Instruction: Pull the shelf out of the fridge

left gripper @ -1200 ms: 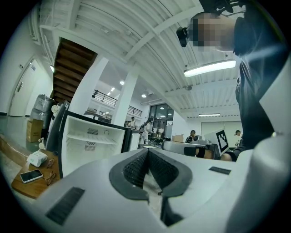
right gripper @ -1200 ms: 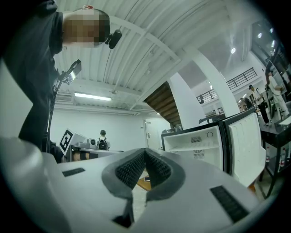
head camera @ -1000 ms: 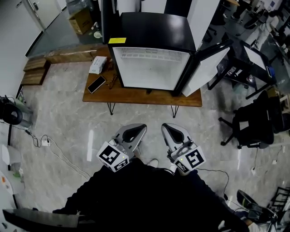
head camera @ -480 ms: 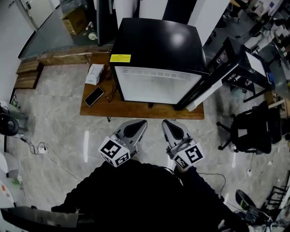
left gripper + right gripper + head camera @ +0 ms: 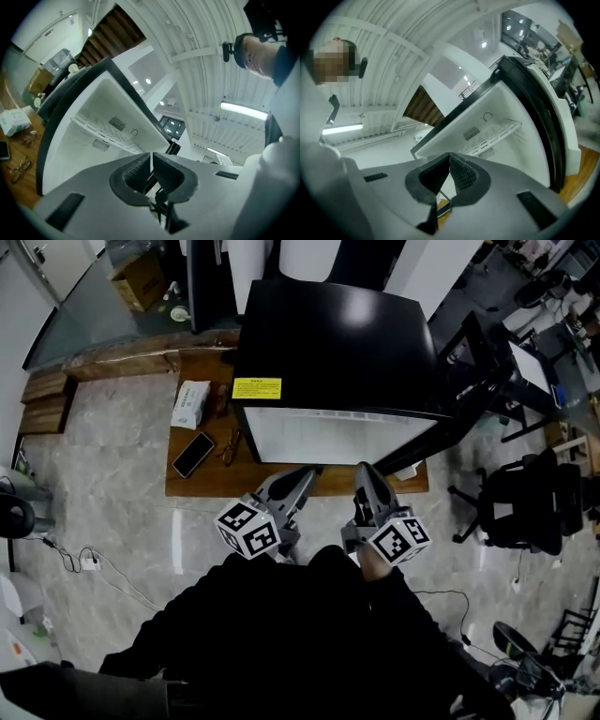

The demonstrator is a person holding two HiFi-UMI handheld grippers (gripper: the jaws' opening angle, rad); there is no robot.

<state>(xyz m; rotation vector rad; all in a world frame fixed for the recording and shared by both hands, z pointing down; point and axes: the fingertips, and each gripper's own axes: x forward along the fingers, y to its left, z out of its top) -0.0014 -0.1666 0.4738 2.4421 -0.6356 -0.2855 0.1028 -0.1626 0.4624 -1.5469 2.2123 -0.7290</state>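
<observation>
A black mini fridge (image 5: 333, 343) stands on a low wooden table (image 5: 202, 482), its door (image 5: 448, 432) swung open to the right and its white inside (image 5: 337, 434) facing me. A white wire shelf (image 5: 105, 135) sits inside the fridge; it also shows in the right gripper view as the shelf (image 5: 499, 132). My left gripper (image 5: 306, 478) and right gripper (image 5: 363, 474) hover side by side just in front of the fridge's lower front edge, apart from it. The left gripper (image 5: 151, 160) is shut with nothing in it. So is the right gripper (image 5: 449, 161).
On the table left of the fridge lie a phone (image 5: 192, 455), a pair of glasses (image 5: 228, 446) and a tissue pack (image 5: 190, 403). An office chair (image 5: 525, 502) and a black desk (image 5: 511, 362) stand at the right. A cardboard box (image 5: 137, 277) sits at the far left.
Both grippers have moved forward and up, from above the floor to just before the fridge's open front. The fridge looms closer in the head view. Jaws stayed shut.
</observation>
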